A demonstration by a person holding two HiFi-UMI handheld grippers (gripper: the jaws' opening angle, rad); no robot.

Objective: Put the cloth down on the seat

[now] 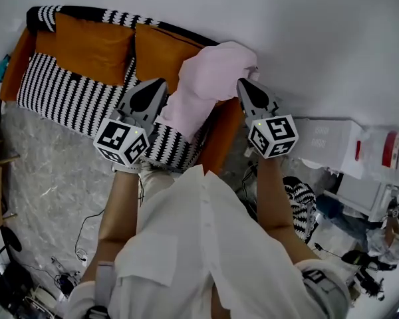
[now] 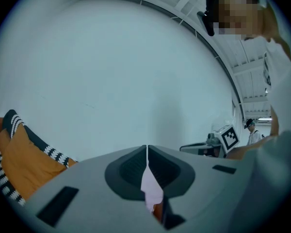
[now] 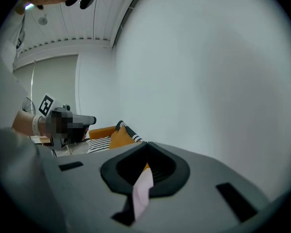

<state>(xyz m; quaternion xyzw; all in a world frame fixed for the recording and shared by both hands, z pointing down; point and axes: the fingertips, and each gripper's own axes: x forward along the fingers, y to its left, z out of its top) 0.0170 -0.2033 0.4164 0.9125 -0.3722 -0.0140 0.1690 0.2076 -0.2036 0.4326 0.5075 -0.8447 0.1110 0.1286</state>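
A pale pink cloth (image 1: 209, 85) hangs bunched in the air over the right end of a sofa, whose black-and-white striped seat (image 1: 66, 92) lies below it. My left gripper (image 1: 158, 86) is shut on the cloth's left side, and pink fabric (image 2: 151, 191) shows pinched between its closed jaws. My right gripper (image 1: 243, 84) is shut on the right side, with a strip of the same cloth (image 3: 141, 191) between its jaws. Both grippers are held up at about the same height, one on each side of the cloth.
Two orange cushions (image 1: 93, 45) lean on the sofa's back, against a white wall. White boxes (image 1: 332, 145) and a striped item (image 1: 299, 198) stand on the floor at the right. Cables (image 1: 86, 234) trail over the grey floor at the lower left.
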